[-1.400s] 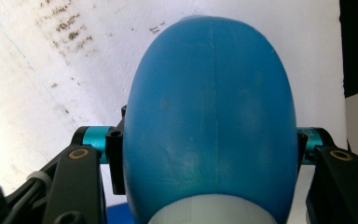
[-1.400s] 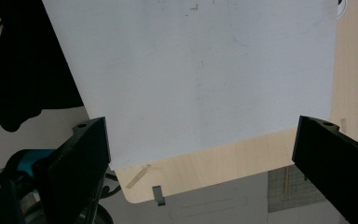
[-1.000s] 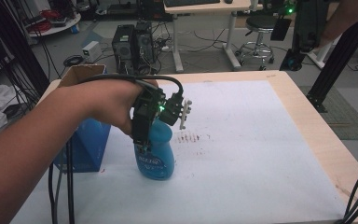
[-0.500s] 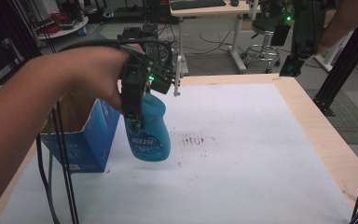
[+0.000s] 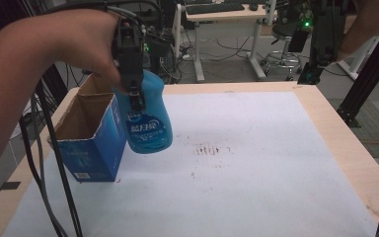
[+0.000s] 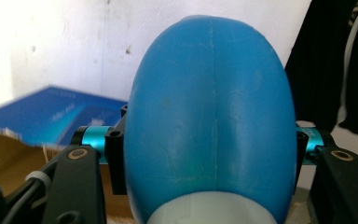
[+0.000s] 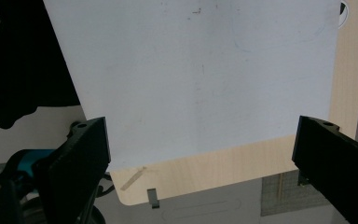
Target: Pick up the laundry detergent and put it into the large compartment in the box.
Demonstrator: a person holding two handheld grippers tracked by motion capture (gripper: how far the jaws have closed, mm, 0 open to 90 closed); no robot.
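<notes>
My left gripper (image 5: 134,94) is clamped on the blue bottle (image 5: 148,118), its jaws pressing the bottle's two sides. In the high view the bottle hangs in the air, clear of the white table cover (image 5: 256,173), with its printed label facing the camera and its base tilted a little toward the middle of the table. It sits just beside the open blue carton (image 5: 91,148), above the carton's right-hand wall (whether the bottle brushes that wall I cannot tell from here). The carton stands upright on the left part of the table with its brown flaps spread and its inside showing.

In the left gripper view the bottle (image 6: 212,121) bulges up between my two black jaws, the pale neck at the bottom edge and the rounded blue body reaching away from the camera; the carton's blue side (image 6: 51,116) lies behind it to the left.

My right gripper (image 5: 321,47) is held up high at the far right corner, well apart from the bottle. In the right gripper view its jaws stand wide with nothing between them, looking down on the white cover (image 7: 205,79) and the wooden table edge (image 7: 214,175).
</notes>
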